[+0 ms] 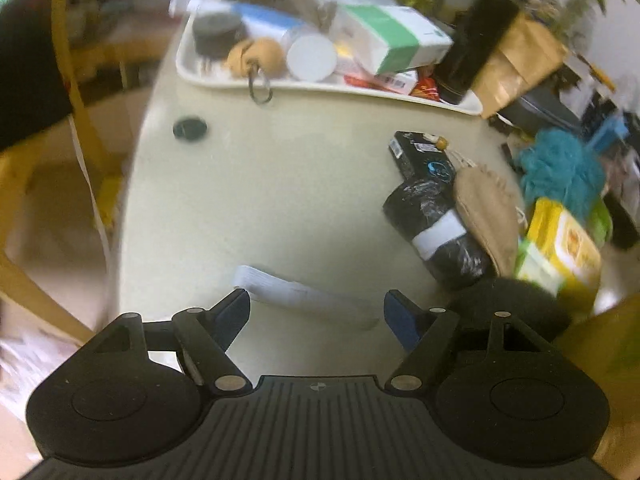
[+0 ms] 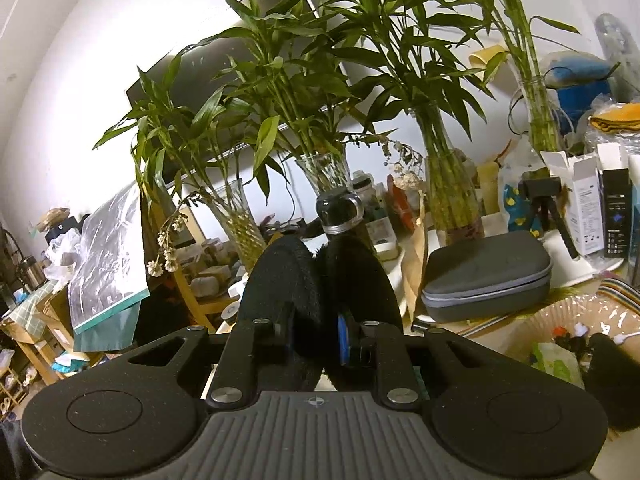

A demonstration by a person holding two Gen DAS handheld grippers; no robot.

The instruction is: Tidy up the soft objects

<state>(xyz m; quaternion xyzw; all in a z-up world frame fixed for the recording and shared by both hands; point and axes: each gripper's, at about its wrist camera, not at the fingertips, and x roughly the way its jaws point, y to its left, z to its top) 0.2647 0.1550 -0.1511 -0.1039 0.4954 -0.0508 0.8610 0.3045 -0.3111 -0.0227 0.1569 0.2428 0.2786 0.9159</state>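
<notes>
Black-wrapped soft roll (image 1: 438,232) lay on the counter (image 1: 280,184) at 2 o'clock from the spread, empty left hand-held gripper (image 1: 316,316), long axis 11-to-5; right hand-held gripper (image 2: 314,338) pinched black fuzzy pads (image 2: 316,280).

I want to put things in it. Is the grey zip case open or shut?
Shut: the grey zip case has its lid down flat, with no gap showing.

Left wrist view: 1 tray (image 1: 208,78), 1 tan plush (image 1: 256,55), 1 black bottle (image 1: 486,28), 1 teal pouf (image 1: 562,168), 1 yellow pack (image 1: 560,248), 1 paper slip (image 1: 304,294).
Right wrist view: 4 vases w/ bamboo, e.g. (image 2: 240,220); 1 grey case (image 2: 486,276); 1 black pad (image 2: 304,280).
</notes>
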